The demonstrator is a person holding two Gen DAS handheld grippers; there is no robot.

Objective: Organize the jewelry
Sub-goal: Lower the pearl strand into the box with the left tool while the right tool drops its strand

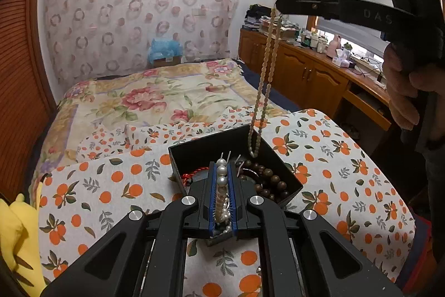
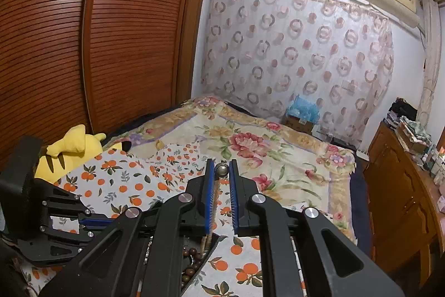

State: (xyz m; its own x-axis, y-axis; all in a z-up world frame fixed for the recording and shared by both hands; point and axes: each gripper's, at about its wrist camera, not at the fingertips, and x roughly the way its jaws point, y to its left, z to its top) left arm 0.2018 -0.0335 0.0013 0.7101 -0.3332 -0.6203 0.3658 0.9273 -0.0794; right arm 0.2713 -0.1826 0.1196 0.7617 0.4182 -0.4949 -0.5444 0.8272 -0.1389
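Note:
A black open box (image 1: 281, 155) sits on the orange-print cloth. It holds brown wooden beads (image 1: 268, 180) and a red cord (image 1: 189, 174). My left gripper (image 1: 222, 166) is shut on a white pearl necklace (image 1: 222, 181) just above the box. My right gripper (image 1: 281, 4) is high above the box, shut on a beige bead necklace (image 1: 265, 71) whose loop hangs down into the box. In the right wrist view the right gripper (image 2: 222, 166) pinches the strand's metal bead (image 2: 222, 168), the beige strand (image 2: 207, 238) drops to the box with its brown beads (image 2: 192, 263), and the left gripper's body (image 2: 55, 210) shows at lower left.
The orange-print cloth (image 1: 347, 163) covers a table next to a bed with a floral blanket (image 1: 155, 93). A yellow plush toy (image 2: 72, 149) lies at the left. Wooden cabinets and a cluttered counter (image 1: 314, 68) run along the right. A slatted wardrobe (image 2: 83, 32) stands left.

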